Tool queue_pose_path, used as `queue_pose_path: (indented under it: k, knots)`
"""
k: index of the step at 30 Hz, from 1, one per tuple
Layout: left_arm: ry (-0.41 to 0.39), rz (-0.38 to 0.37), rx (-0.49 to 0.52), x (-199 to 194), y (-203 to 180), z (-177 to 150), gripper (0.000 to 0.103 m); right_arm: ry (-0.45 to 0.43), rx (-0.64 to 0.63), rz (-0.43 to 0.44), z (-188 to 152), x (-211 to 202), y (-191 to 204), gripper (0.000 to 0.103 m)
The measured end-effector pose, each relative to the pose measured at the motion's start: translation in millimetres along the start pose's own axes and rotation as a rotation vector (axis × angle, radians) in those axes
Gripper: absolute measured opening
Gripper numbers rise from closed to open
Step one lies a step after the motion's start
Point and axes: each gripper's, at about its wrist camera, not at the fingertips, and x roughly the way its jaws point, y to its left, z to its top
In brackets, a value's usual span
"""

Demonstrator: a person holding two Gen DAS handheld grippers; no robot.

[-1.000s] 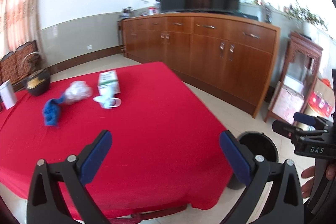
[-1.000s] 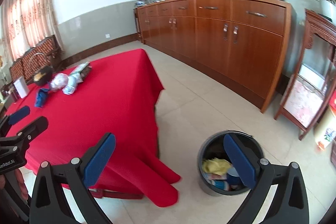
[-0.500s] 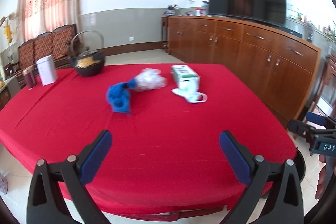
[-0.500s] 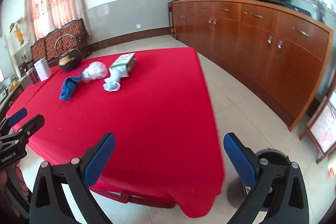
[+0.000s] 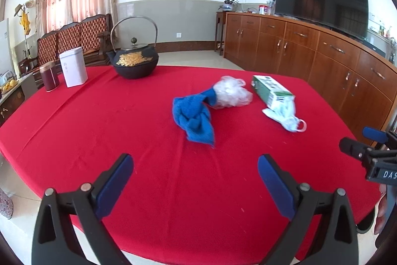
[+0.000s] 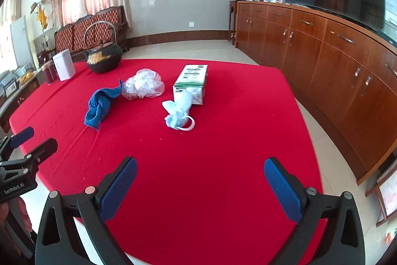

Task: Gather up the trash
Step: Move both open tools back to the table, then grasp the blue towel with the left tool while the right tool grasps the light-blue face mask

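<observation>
The trash lies in a loose cluster past the middle of the red-clothed table [image 5: 104, 131]: a green-and-white carton [image 6: 191, 81] lying on its side, a pale crumpled bag with a white ring [image 6: 179, 113] touching the carton's near end, and a crumpled clear plastic bag [image 6: 142, 84] just beside a twisted blue cloth [image 6: 99, 106], whose tip touches it. In the right wrist view the carton's long axis runs almost straight away from the camera, with the pale bag trailing toward the jaws along the same line; in the left wrist view the carton [image 5: 271, 91] lies obliquely, off to the right of centre, while the blue cloth [image 5: 194, 116] sits nearly dead ahead. All of these items are well apart from both tools. The right gripper [image 6: 199, 186] has its jaws spread wide and empty above the near part of the table; the left gripper [image 5: 194, 184] is likewise spread and holds nothing. Judged from these views, the right gripper is better aligned with the carton and pale bag, the left with the cloth and clear bag. A black kettle [image 5: 134, 61], a white tin [image 5: 73, 70] and a dark red canister [image 5: 49, 76] stand at the far edge.
</observation>
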Motion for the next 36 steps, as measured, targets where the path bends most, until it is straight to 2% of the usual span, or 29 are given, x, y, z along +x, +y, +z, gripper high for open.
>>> queue_pose_path:
  k: [4,6,9,20,23,27,28,29,30,31,32,35,36]
  knots:
    - [0.024,0.005,0.001,21,8,10,0.097,0.023,-0.013,0.004,14,27,11,0.1]
    - [0.035,0.001,-0.005,31,10,15,0.097,0.038,-0.018,0.005,21,43,15,0.093]
    - [0.059,-0.006,-0.015,46,12,22,0.097,0.068,-0.018,0.015,29,64,18,0.089]
    - [0.128,-0.006,0.018,94,0,34,0.084,0.143,-0.025,0.041,44,124,21,0.079]
    - [0.191,-0.023,0.033,104,-6,34,0.076,0.163,-0.034,0.047,46,133,21,0.069]
    - [0.228,-0.038,0.027,109,-10,36,0.073,0.187,-0.026,0.05,45,141,19,0.054]
    - [0.229,-0.034,0.022,109,-10,37,0.07,0.186,-0.021,0.051,45,141,18,0.052]
    - [0.235,-0.031,0.017,110,-9,37,0.063,0.188,-0.019,0.051,45,141,17,0.044]
    - [0.241,-0.031,0.015,111,-9,37,0.056,0.188,-0.019,0.054,45,140,16,0.029]
    - [0.245,-0.039,0.007,111,-8,36,0.038,0.189,-0.017,0.062,45,140,16,0.028]
    - [0.244,-0.045,0.007,112,-8,36,0.029,0.186,-0.012,0.067,45,138,14,0.028]
    - [0.216,-0.062,0.009,103,-8,35,0.019,0.179,-0.012,0.072,44,131,12,0.027]
    - [0.206,-0.068,0.008,98,-8,33,0.019,0.175,-0.009,0.074,43,128,11,0.027]
